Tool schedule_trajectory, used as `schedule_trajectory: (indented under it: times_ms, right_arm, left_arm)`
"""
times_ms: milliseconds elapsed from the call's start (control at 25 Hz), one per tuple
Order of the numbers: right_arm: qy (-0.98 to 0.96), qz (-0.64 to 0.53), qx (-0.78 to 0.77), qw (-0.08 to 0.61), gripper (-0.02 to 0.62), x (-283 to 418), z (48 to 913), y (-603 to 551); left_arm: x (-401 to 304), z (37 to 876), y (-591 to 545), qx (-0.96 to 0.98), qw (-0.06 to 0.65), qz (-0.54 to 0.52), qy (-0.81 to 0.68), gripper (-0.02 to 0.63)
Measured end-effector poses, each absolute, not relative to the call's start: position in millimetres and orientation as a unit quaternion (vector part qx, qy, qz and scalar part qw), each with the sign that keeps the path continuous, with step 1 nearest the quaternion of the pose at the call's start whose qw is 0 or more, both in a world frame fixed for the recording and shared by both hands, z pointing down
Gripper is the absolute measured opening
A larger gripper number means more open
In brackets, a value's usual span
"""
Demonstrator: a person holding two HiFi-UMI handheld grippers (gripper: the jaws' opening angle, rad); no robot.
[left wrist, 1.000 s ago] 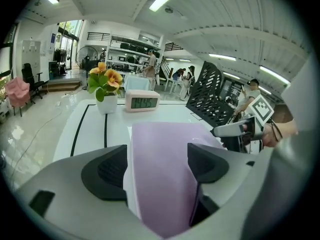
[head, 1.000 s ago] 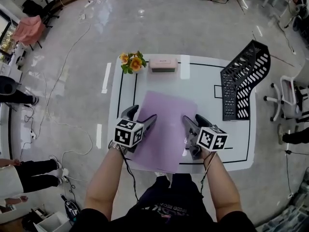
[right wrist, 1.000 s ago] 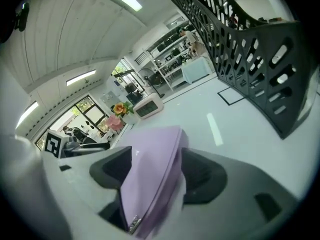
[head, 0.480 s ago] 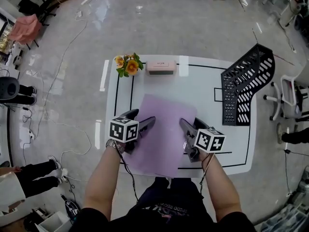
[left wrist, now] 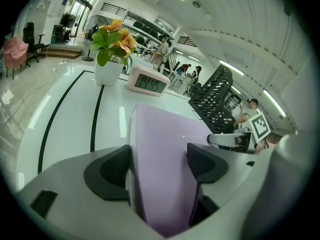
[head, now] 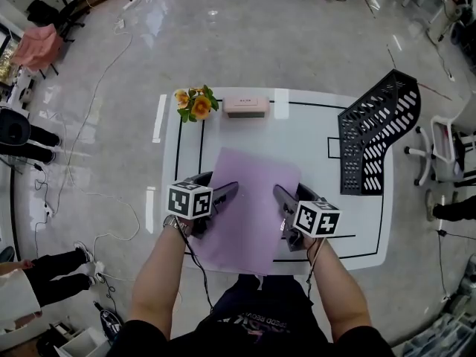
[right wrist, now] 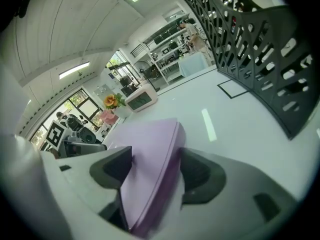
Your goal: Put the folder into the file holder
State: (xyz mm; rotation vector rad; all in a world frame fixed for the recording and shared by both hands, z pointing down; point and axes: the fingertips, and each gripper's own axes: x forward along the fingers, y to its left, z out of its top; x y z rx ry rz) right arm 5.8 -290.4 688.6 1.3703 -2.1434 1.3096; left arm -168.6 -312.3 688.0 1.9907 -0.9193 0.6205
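Left gripper (head: 225, 193) and right gripper (head: 278, 197) each clamped a side edge of the folder (head: 251, 171); judged light, thin, floppy, slick

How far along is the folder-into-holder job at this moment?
Done: the left tongs and right tongs are each shut on a side edge of the purple folder. In hand: the folder sits between them over the near part of the table. Left: carrying it to the black file holder at the table's right and slotting it in.
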Motion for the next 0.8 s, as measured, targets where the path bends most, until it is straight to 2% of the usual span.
schedule_trajectory:
  times_ms: [320, 800]
  right_arm:
    - [-0.763, 0.401, 0.489, 0.134, 0.295, 6.2, 655.1, -300.1]
    - [-0.825, 0.225, 0.514, 0.076, 0.295, 0.2, 524.7, -310.5]
  left_arm:
    - [-167.6, 657.1, -317.6, 0.809, 0.383, 0.219, -0.390, 0.362]
    - [-171.2, 526.2, -327.2, 0.869, 0.214, 0.127, -0.427, 0.364]
